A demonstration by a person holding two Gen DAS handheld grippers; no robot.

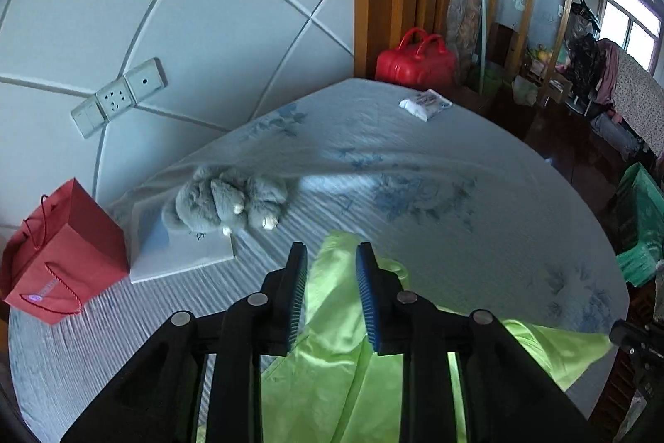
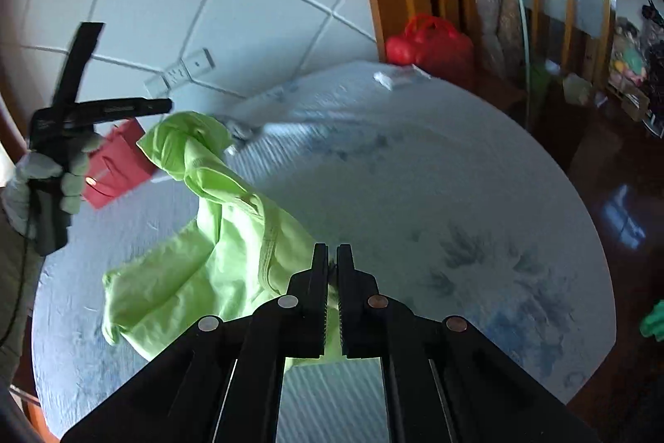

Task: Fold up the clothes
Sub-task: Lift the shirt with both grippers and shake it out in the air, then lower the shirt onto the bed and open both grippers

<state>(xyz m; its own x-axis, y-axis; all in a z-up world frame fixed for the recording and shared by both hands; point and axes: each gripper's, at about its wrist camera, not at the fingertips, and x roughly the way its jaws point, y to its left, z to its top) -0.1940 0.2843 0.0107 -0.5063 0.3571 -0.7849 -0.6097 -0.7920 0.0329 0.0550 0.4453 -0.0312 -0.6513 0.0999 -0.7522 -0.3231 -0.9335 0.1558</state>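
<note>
A lime-green garment (image 1: pixel 332 368) lies crumpled on the pale blue bed sheet (image 1: pixel 435 160). My left gripper (image 1: pixel 332 250) is open, its blue pads (image 1: pixel 367 302) apart with a fold of the green cloth loose between them. In the right wrist view the garment (image 2: pixel 232 243) stretches from my right gripper (image 2: pixel 332 250) up to a bunched end near the left gripper (image 2: pixel 168 106), which a gloved hand (image 2: pixel 54 173) holds. The right gripper is shut on an edge of the garment, with green cloth showing between its pads.
A grey plush toy (image 1: pixel 232 202) rests on a folded white cloth (image 1: pixel 182 256) near the padded headboard. A red paper bag (image 1: pixel 62 256) stands at the bed's left. A red case (image 1: pixel 415 63) and a white packet (image 1: pixel 425 102) are at the far corner. Green chair (image 1: pixel 639 227) at right.
</note>
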